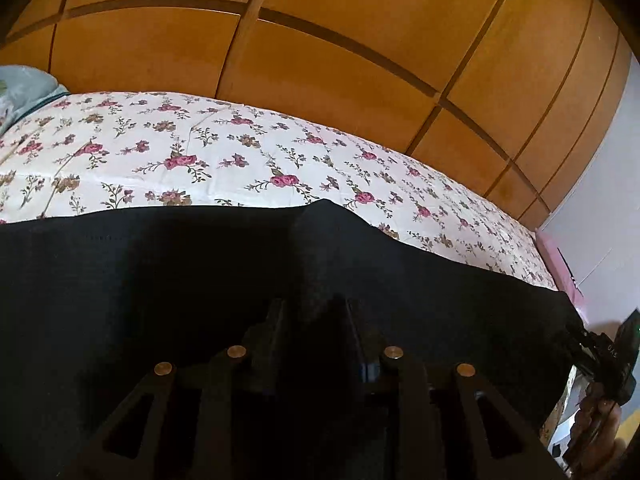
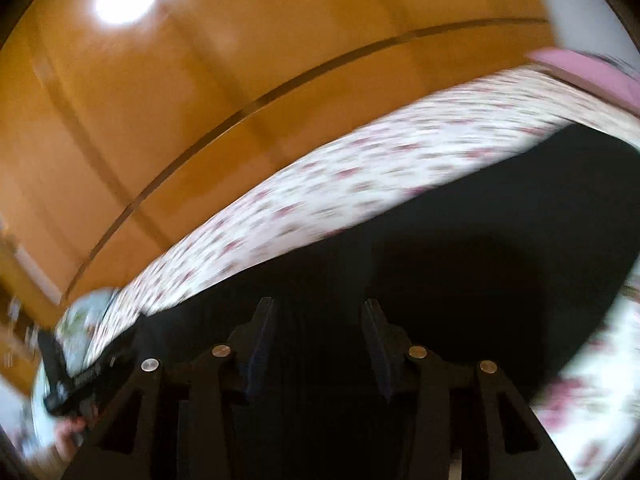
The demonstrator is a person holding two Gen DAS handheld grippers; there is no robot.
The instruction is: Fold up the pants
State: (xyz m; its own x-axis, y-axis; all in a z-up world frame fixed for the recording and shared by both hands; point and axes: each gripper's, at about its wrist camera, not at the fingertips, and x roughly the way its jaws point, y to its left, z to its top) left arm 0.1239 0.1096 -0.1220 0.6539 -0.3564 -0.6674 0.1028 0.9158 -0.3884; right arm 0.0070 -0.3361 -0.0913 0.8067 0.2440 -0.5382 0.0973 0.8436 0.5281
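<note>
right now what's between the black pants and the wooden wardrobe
Only a bare stretch of the floral bedsheet separates the black pants from the wooden wardrobe; the left wrist view shows it sharply.

We see the pants (image 1: 160,272) lying on the bedsheet (image 1: 240,152), filling the lower frame. The wardrobe (image 1: 320,40) stands behind the bed, across the top. A pillow (image 1: 24,88) sits at upper left. The wall (image 1: 600,200) is at right.

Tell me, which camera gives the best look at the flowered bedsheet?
The left wrist view: the flowered bedsheet is sharp there, each rose sprig distinct beyond the black pants. The right wrist view shows the same sheet, but smeared by motion blur into streaks.
</note>
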